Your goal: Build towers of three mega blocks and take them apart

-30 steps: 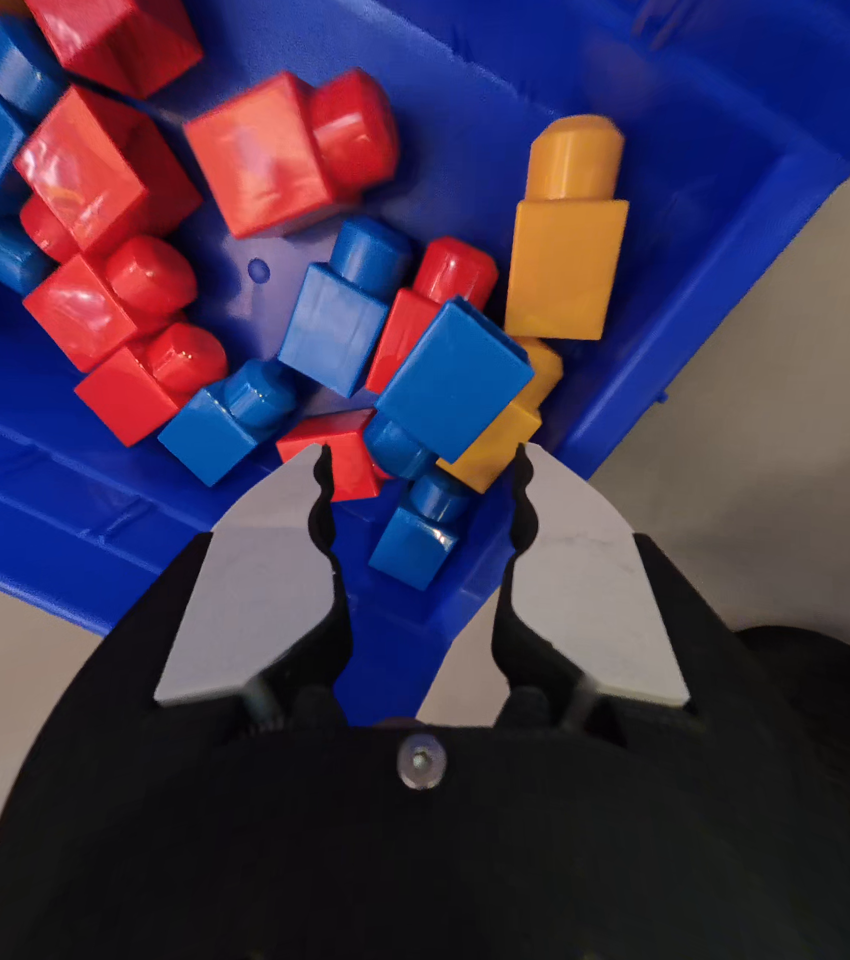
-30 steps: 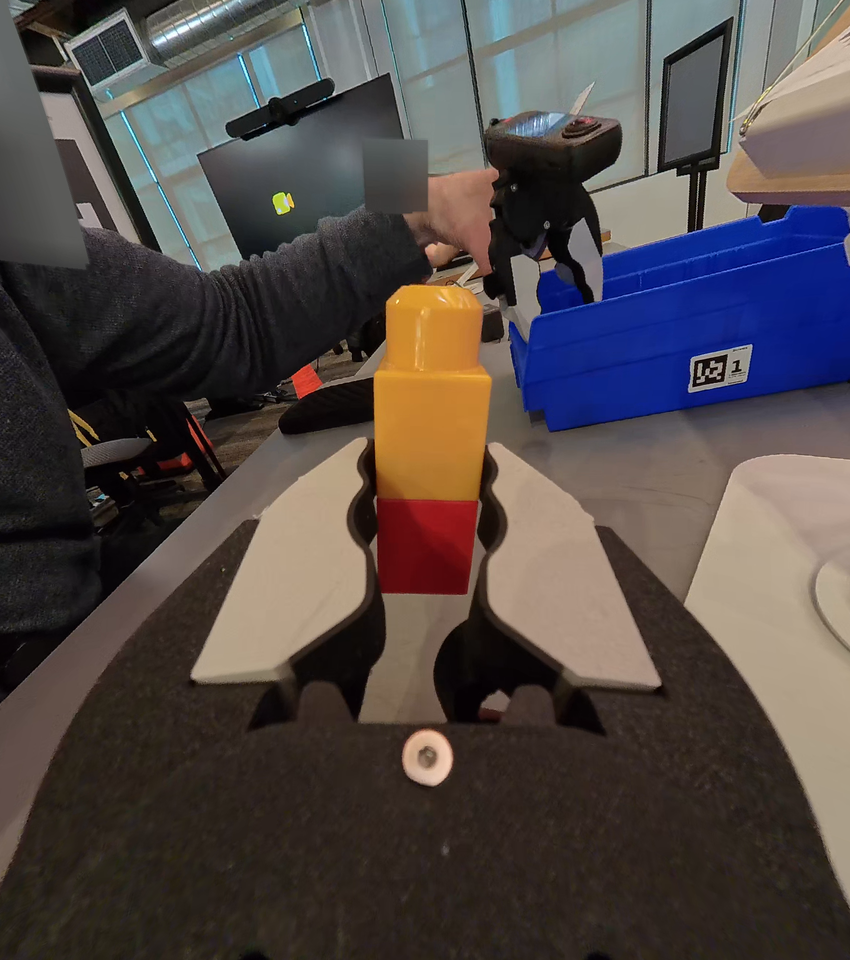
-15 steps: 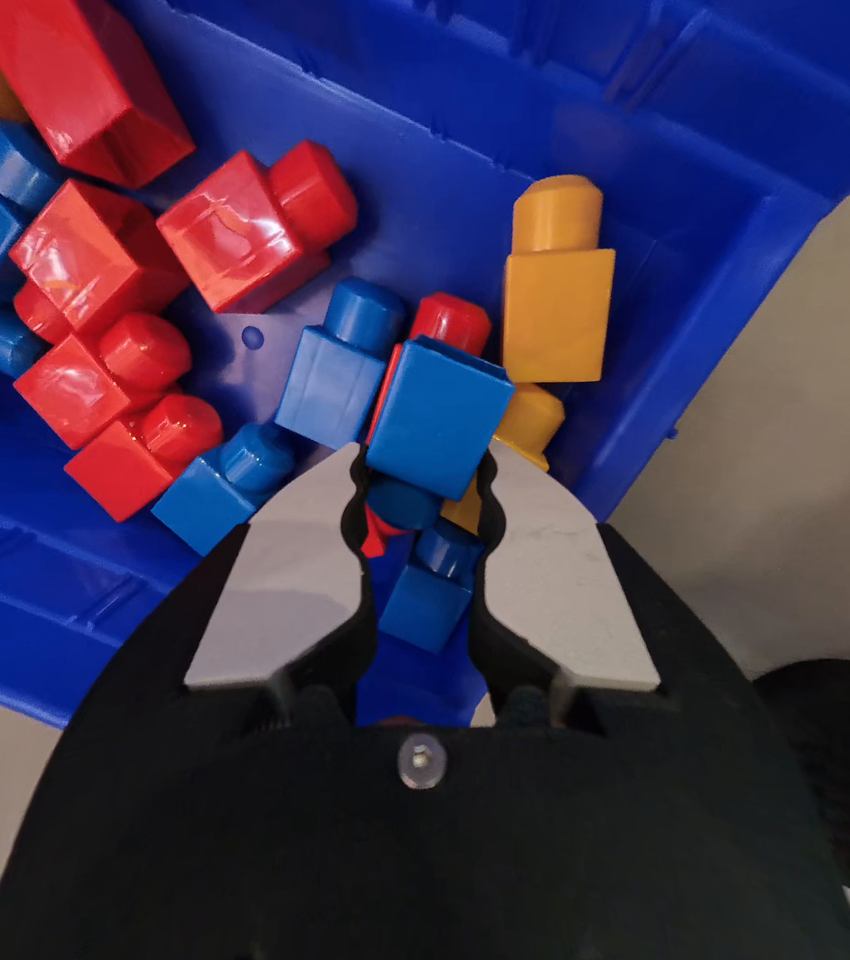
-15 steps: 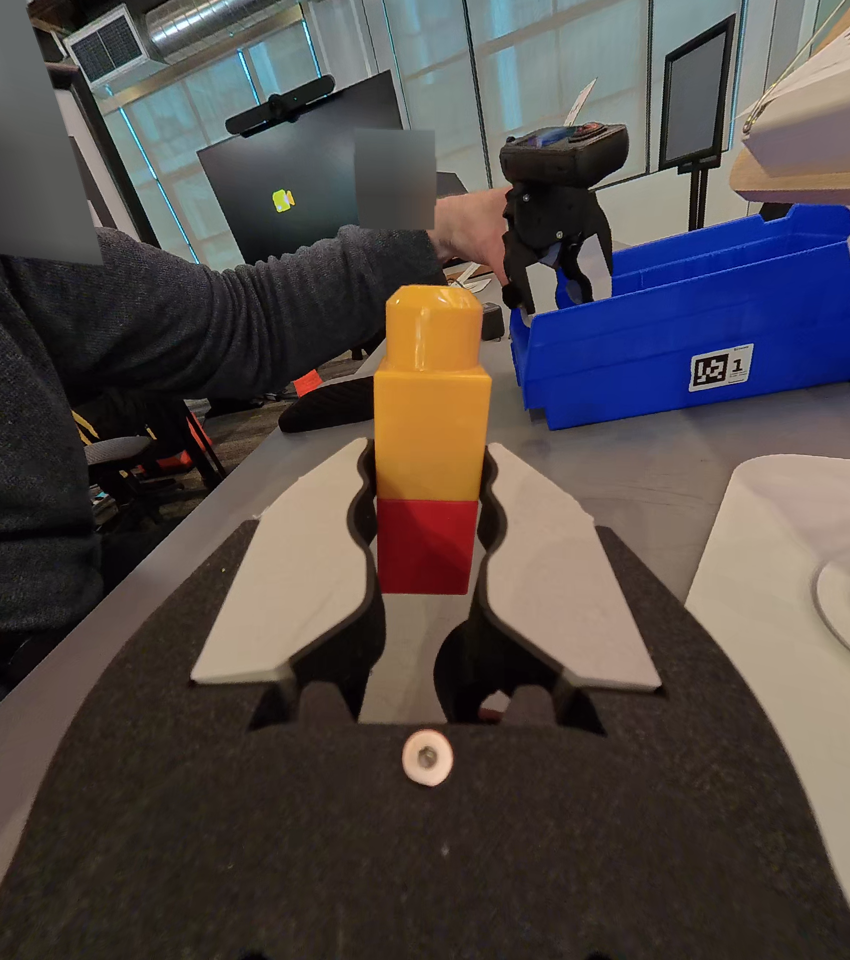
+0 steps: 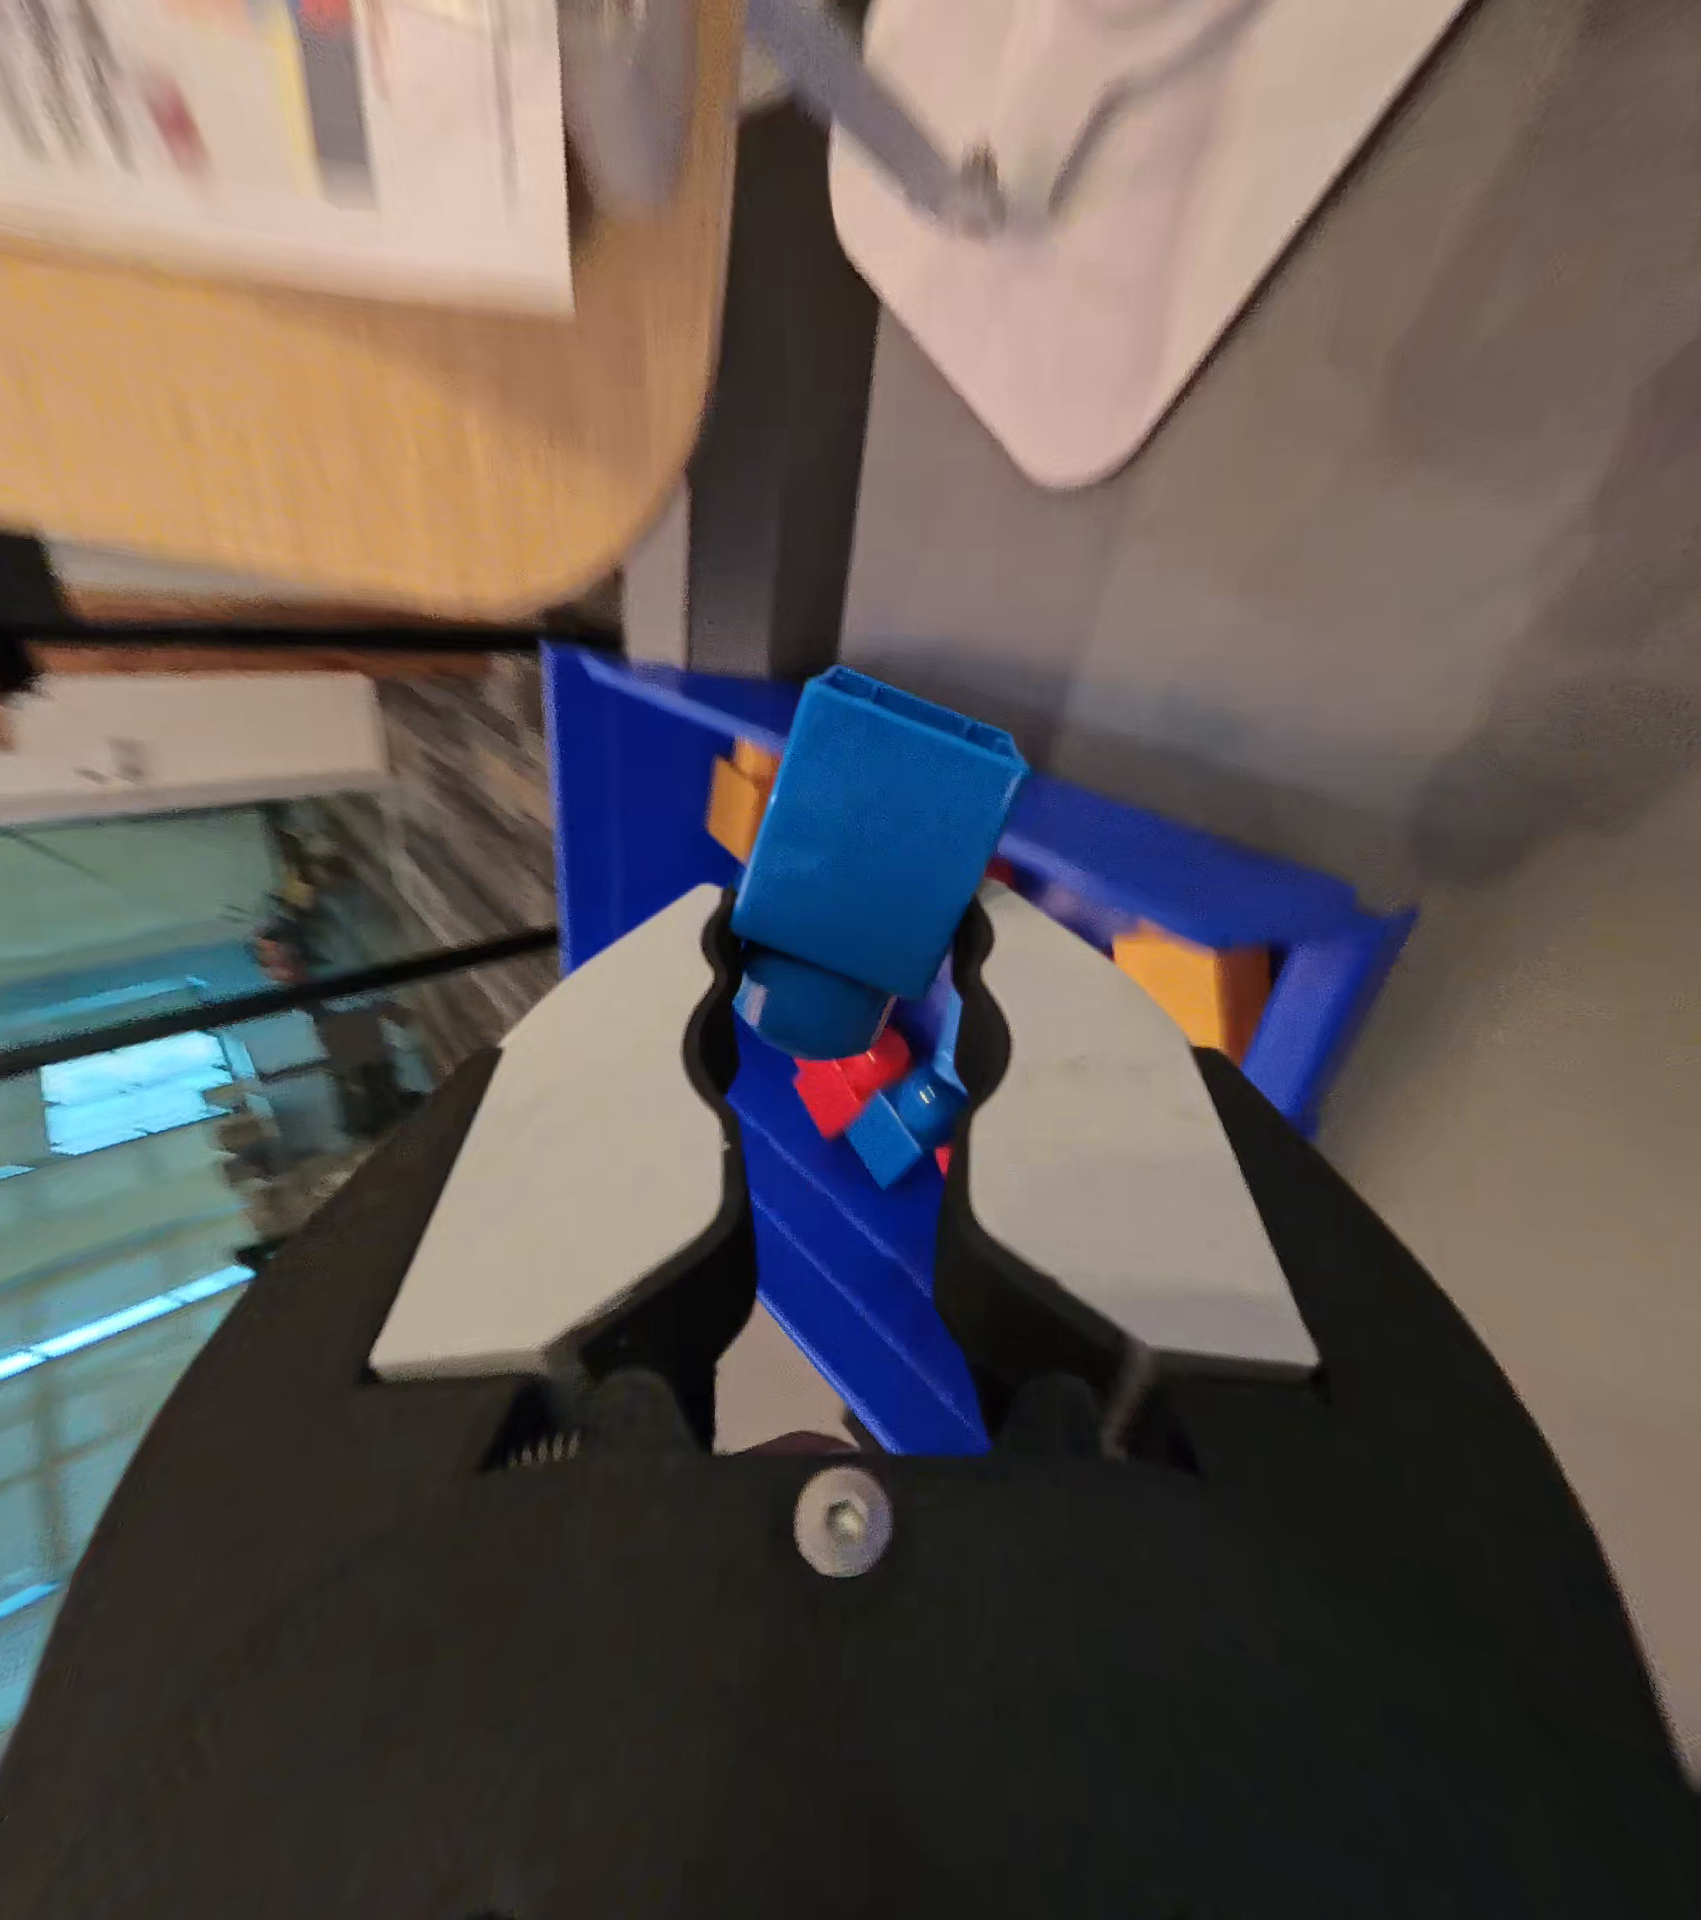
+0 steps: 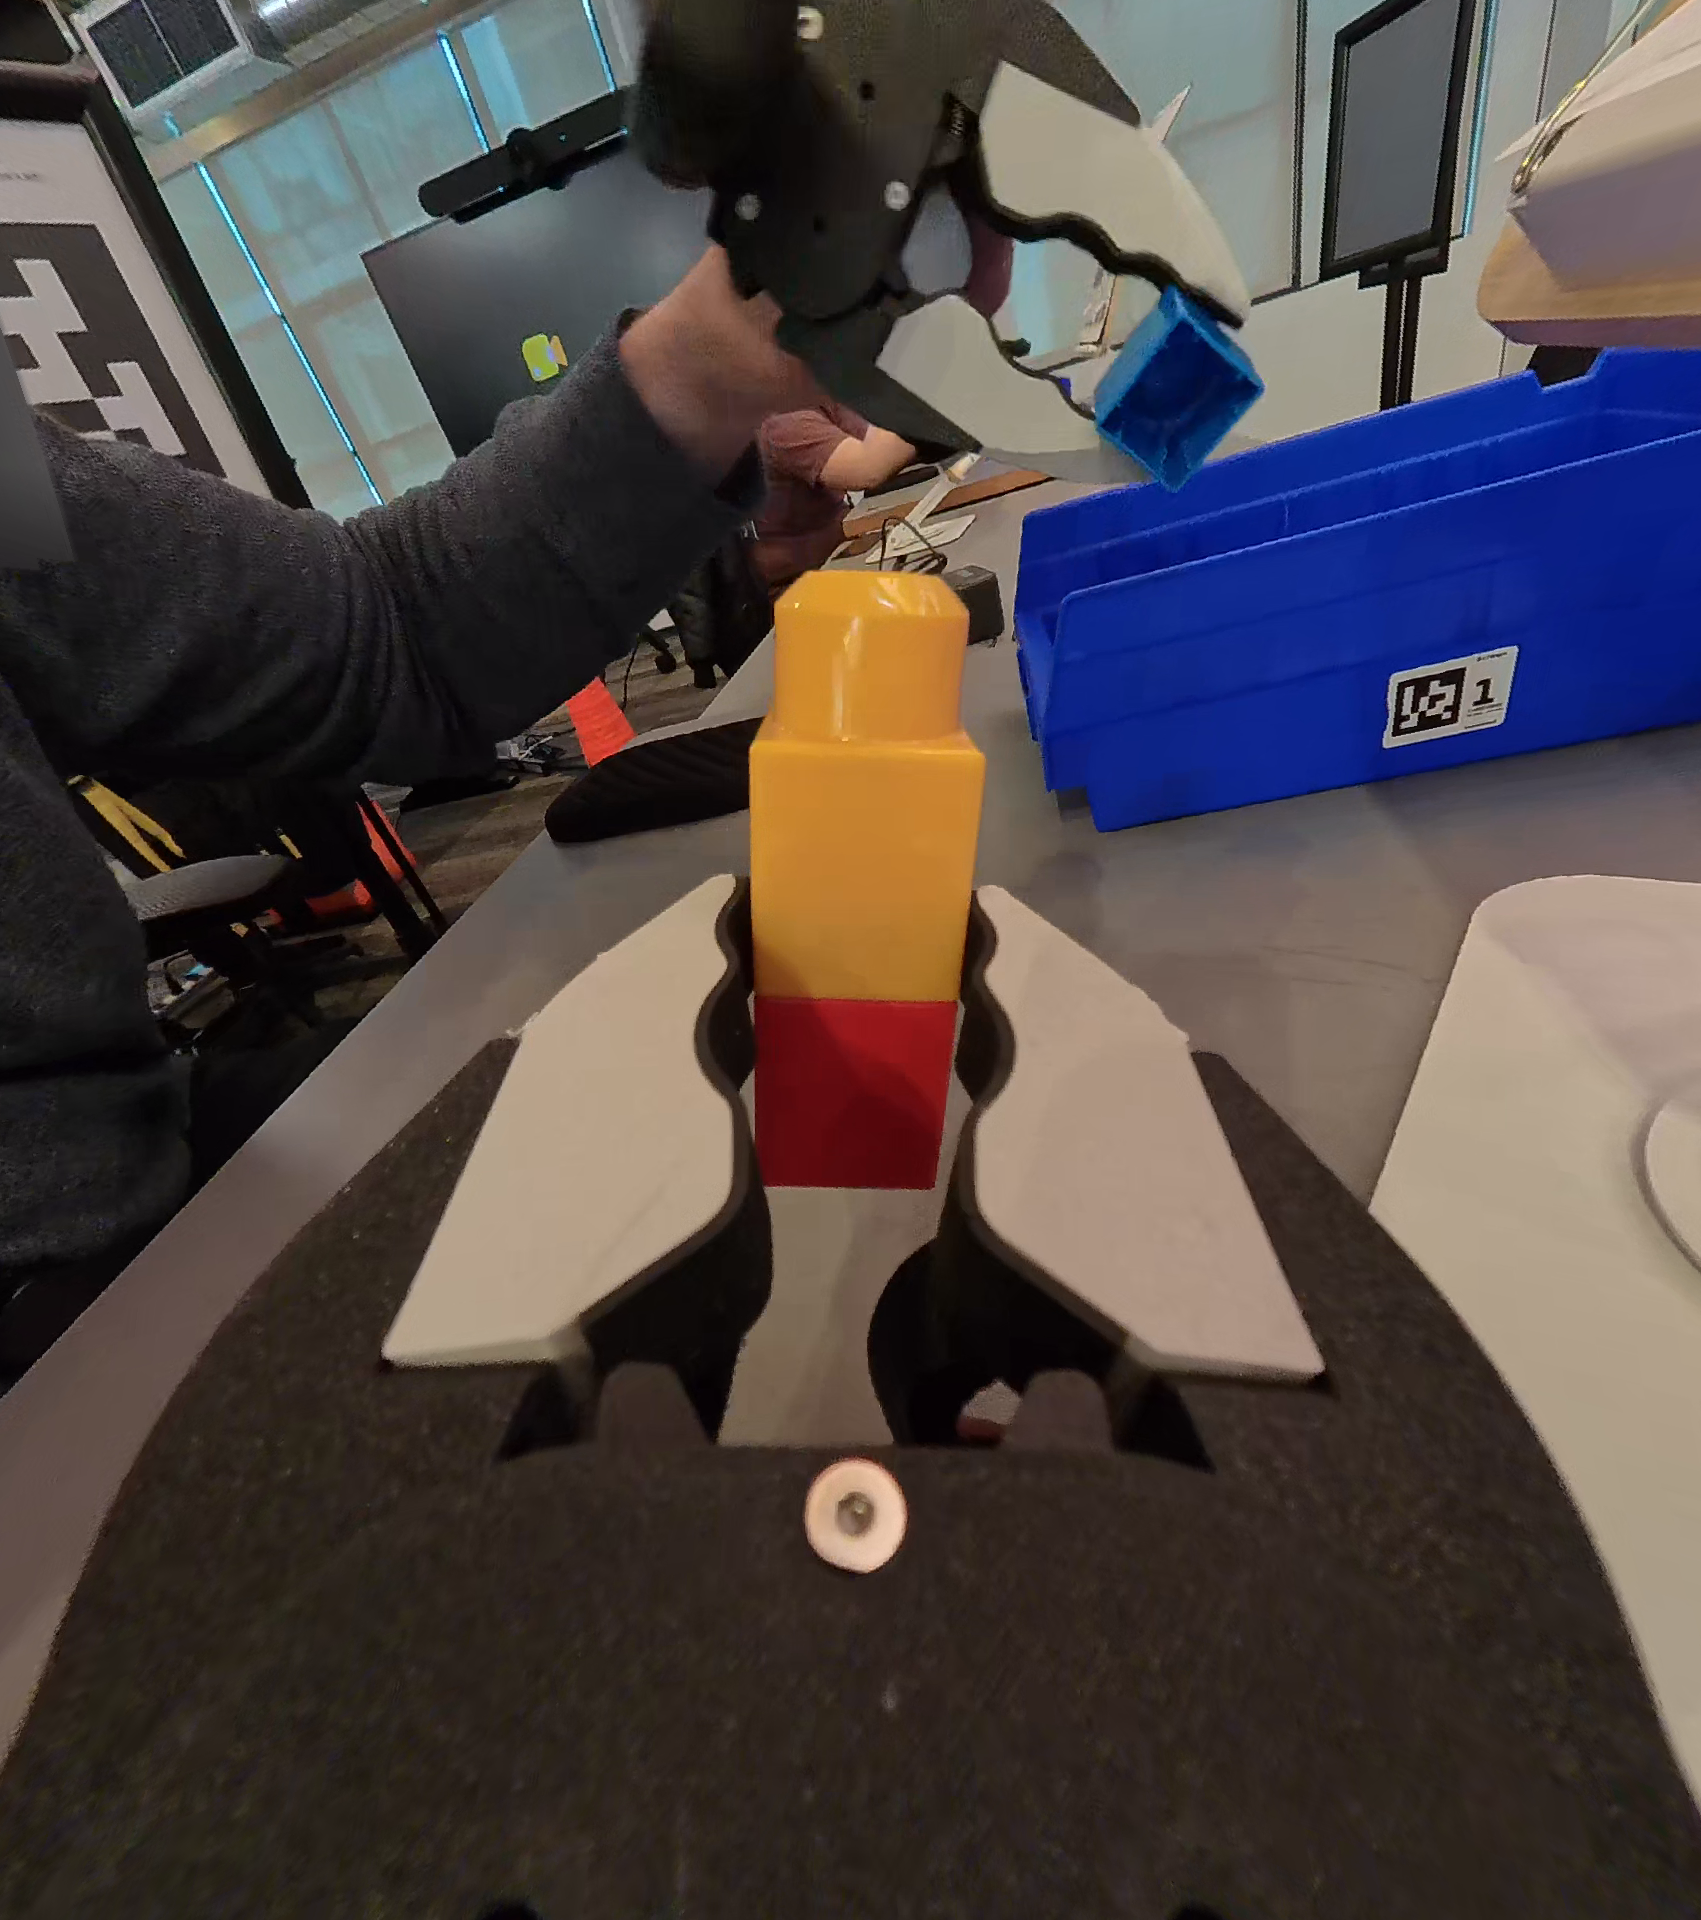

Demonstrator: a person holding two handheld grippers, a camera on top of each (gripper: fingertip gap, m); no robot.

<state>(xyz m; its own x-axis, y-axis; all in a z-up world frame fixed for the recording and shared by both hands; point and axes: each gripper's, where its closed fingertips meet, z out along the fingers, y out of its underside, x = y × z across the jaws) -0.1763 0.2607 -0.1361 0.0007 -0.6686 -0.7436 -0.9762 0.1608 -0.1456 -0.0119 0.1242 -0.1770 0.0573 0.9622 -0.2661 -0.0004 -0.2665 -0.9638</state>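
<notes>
1. The left gripper (image 5: 846, 935) clamped a blue block (image 5: 872, 842) in the air above the blue bin (image 6: 1397, 613).
2. The right gripper (image 6: 856, 956) gripped a two-block stack on the table (image 6: 1241, 935): yellow block (image 6: 867, 831) atop red block (image 6: 856, 1091).

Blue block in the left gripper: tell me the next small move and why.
Probably carry the blue block over the yellow block and turn its open end down. The left gripper holds it above the bin; the right gripper steadies the two-block stack.
</notes>
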